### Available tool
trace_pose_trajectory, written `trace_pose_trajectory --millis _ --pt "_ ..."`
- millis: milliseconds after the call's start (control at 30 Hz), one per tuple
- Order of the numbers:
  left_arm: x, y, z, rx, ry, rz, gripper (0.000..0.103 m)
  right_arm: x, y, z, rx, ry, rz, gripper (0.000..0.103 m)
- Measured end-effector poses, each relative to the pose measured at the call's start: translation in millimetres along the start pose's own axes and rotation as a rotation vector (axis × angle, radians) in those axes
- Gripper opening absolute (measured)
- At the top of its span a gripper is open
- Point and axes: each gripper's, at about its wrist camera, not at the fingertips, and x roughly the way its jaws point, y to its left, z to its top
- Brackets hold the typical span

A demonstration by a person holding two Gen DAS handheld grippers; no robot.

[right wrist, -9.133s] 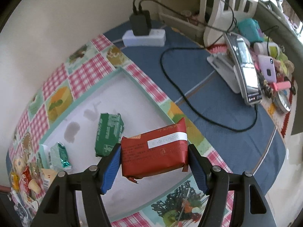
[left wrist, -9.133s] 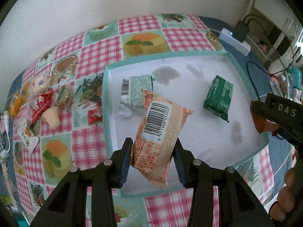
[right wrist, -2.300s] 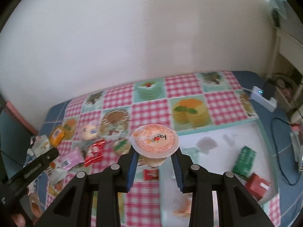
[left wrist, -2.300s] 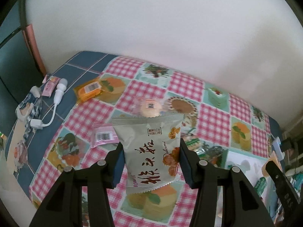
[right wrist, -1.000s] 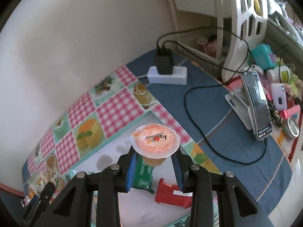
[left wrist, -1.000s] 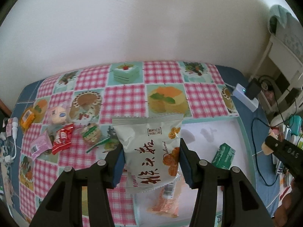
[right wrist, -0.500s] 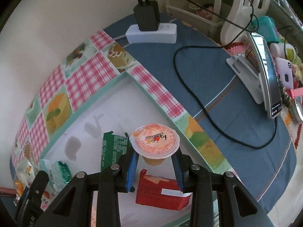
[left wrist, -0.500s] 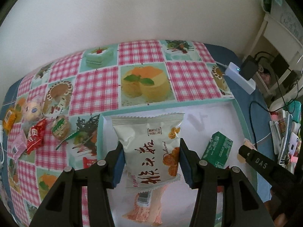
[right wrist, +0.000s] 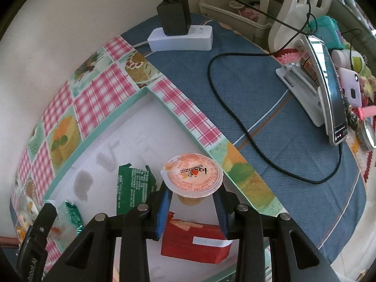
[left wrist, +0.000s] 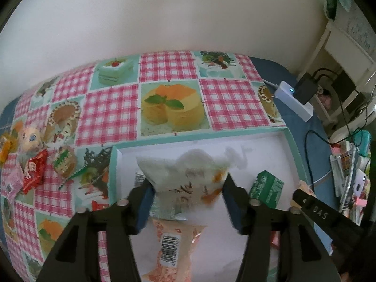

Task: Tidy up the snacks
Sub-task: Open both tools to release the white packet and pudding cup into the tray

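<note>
Left wrist view: the left gripper (left wrist: 186, 193) hangs over a white box with a teal rim (left wrist: 112, 162) that sits on a checked tablecloth with cake pictures (left wrist: 164, 103). Its jaws are opening. A pale snack bag (left wrist: 185, 178) is between them, very blurry, and the pads look just off its sides, so it is not squeezed. Under it in the box lie an orange packet with a barcode (left wrist: 171, 246) and a small green packet (left wrist: 266, 189). Left of the box, on the cloth, sits a little heap of snacks: a red wrapper (left wrist: 34, 171), a pink one (left wrist: 11, 184) and a round one with a face (left wrist: 30, 137) (too small to read). Part of the right gripper (left wrist: 324, 218) pokes in from the right side.

Right wrist view: the right gripper (right wrist: 192, 203) is clamped on a jelly cup (right wrist: 192, 176). The blue pads press the cup under its wide foil lid. The cup is held upright above the box, near the rim (right wrist: 185, 131). Below it lie a red packet (right wrist: 195, 242) and the green packet (right wrist: 134, 188). Another little green packet (right wrist: 72, 213) lies near the box's left corner. Past the box, on a blue cloth (right wrist: 258, 94), are a white power strip (right wrist: 181, 38) with a black plug (right wrist: 174, 16), a black cable (right wrist: 246, 129) and a phone on a stand (right wrist: 329, 94).
</note>
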Motion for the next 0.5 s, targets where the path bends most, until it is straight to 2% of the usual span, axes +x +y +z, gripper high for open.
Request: trace_pose_trajectory --millis 33,367,400,433,500 --pt "-0.7 0.1 0.3 -0.002 0.000 -0.005 0.070 -0.2 0.1 -0.3 -0.001 -0.002 -0.002 0.037" --pt "-3.9 11.9 2.1 -0.035 0.001 0.020 0.073 4.6 3.4 0.1 -0.015 0.013 -0.002 0.040" --pt "-3.3 14.5 2.1 -0.042 0.004 0.025 0.075 5.1 3.7 0.2 -0.014 0.013 -0.001 0.048" --pt "-2.3 17.2 2.2 -0.050 0.007 0.032 0.085 4.9 3.7 0.5 -0.014 0.011 -0.002 0.063" --pt "-0.4 23.1 1.9 -0.064 0.014 0.053 0.088 2.9 3.7 1.5 -0.014 -0.002 -0.003 0.072"
